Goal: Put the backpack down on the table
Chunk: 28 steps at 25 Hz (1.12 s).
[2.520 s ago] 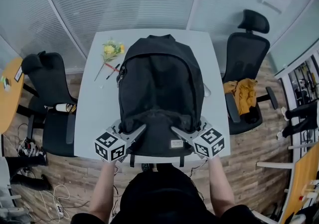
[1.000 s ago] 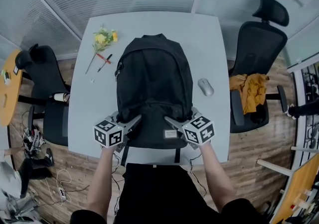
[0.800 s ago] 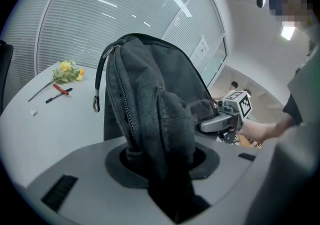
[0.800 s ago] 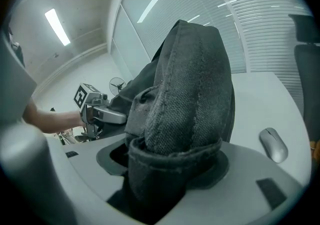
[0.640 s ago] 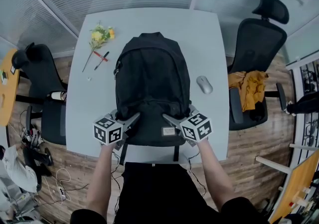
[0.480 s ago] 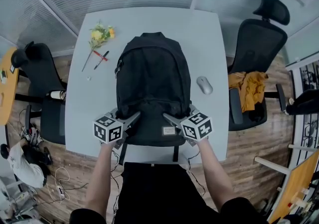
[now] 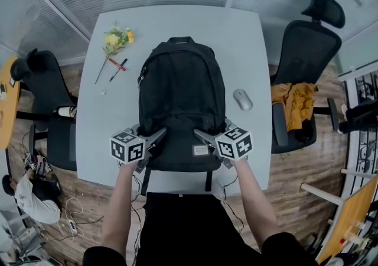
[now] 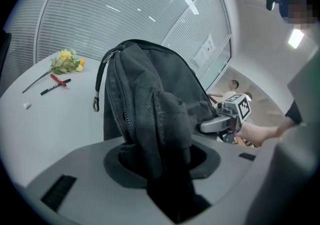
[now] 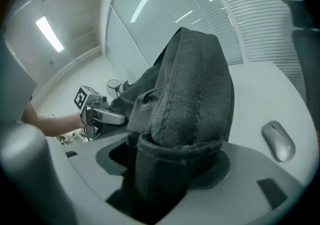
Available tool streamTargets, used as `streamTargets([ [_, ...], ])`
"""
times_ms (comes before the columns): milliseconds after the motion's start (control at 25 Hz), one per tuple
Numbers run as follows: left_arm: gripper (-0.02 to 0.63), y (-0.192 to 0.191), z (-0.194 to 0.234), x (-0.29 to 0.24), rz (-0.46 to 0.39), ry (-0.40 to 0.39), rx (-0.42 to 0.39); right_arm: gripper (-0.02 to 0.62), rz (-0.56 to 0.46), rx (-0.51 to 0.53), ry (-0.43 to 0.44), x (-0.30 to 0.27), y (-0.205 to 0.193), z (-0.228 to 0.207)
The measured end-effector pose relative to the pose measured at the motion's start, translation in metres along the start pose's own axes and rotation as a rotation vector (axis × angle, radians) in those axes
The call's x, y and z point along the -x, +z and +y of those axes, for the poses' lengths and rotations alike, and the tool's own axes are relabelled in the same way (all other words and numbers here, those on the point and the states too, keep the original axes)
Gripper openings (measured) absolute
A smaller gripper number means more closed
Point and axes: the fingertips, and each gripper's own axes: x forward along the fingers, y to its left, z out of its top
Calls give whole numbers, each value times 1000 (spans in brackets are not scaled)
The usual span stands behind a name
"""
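Note:
A black backpack [image 7: 180,93] lies on its back on the white table [image 7: 109,105], top handle pointing away from me. My left gripper [image 7: 157,136] is shut on its near left corner and my right gripper [image 7: 202,136] on its near right corner. In the left gripper view bunched black fabric [image 8: 150,114] fills the gap between the jaws; the right gripper view shows a thick padded fold [image 9: 192,99] between them. Both pairs of jaws have just been opening slightly, with the fabric still between them. The bag's straps hang over the table's near edge.
A grey mouse [image 7: 242,100] lies just right of the bag. Yellow flowers [image 7: 116,39] and two pens [image 7: 116,64] lie at the far left of the table. Black office chairs stand on both sides; the right one [image 7: 307,64] carries an orange cloth [image 7: 292,105].
The backpack has come down with both grippers and settled flat on the table. The mouse, hidden behind the bag at first, now shows beside it.

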Motion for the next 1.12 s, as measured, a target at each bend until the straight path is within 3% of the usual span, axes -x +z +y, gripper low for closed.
streamTargets([
  [1120, 199, 4, 35, -24, 107, -53, 185, 331, 23, -105, -20, -23, 11, -36],
])
